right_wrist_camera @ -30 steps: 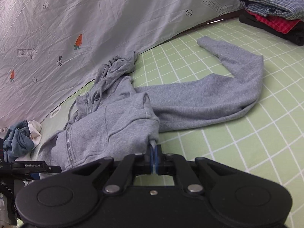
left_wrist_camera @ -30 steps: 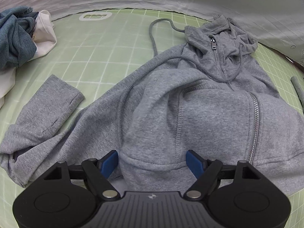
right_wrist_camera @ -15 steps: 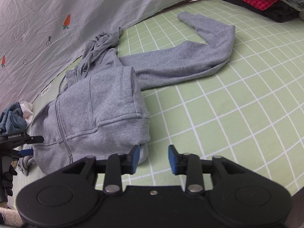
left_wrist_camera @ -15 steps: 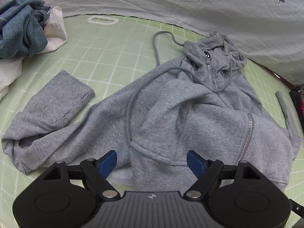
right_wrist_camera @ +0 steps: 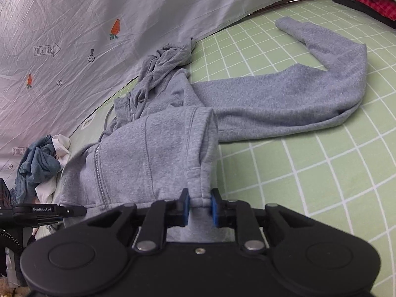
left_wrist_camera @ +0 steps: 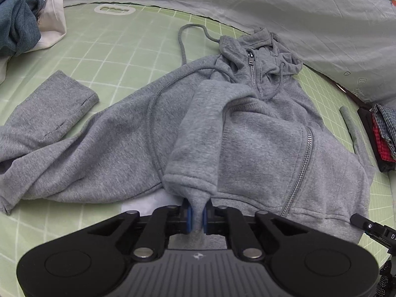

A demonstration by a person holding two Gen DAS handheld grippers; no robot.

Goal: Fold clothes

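Your left gripper pinches a bunched corner of the gray hoodie at its bottom hem, blue pads pressed tight on the cloth. Your right gripper grips the hem's other corner, its pads closed onto a thick fold with fabric filling the gap between them.

The hoodie lies front up on the green grid mat, hem toward you, hood crumpled at the far end against the pale printed sheet. It is heather gray fleece with a metal zipper that runs up the middle, zipped shut as far as you can see, and a loose drawstring looped out onto the mat. Both hem corners are lifted and tented, so the lower body buckles into soft ridges.

One sleeve sprawls out to your left, bent back on itself with the cuff lying flat. The other sleeve stretches to your right, bent at the elbow.

A heap of blue and white clothes sits at the far left corner, and a folded stack of clothes lies at the far right, both well apart from the hoodie
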